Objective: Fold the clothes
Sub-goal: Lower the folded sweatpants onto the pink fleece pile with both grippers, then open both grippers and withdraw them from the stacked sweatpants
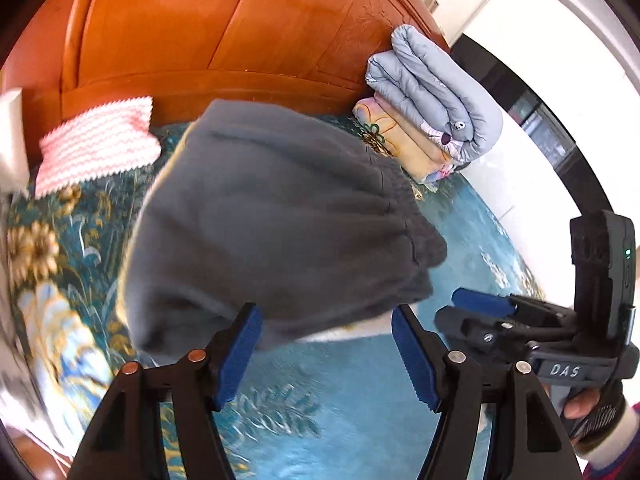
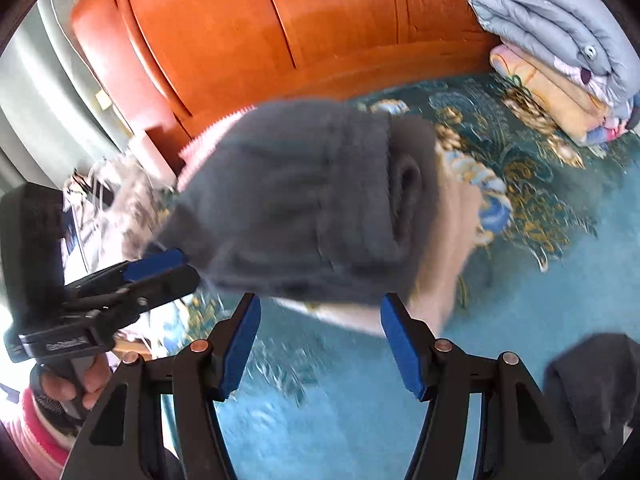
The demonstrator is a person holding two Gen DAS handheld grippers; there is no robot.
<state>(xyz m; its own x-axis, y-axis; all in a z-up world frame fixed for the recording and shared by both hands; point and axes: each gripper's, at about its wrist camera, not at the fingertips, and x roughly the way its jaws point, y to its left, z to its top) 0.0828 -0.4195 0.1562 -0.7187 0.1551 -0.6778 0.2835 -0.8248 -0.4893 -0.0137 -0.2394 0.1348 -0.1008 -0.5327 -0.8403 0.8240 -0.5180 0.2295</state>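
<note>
A folded dark grey garment with an elastic waistband lies on the teal floral bedspread; it also shows in the right wrist view, blurred. My left gripper is open and empty, its blue pads just short of the garment's near edge. My right gripper is open and empty, also just short of the garment. Each gripper shows in the other's view, the right gripper at the garment's right side and the left gripper at its left side.
An orange wooden headboard stands behind the bed. A pink-and-white zigzag cloth lies at the back left. Folded grey and yellow quilts are stacked at the back right. Another dark grey cloth lies at the right.
</note>
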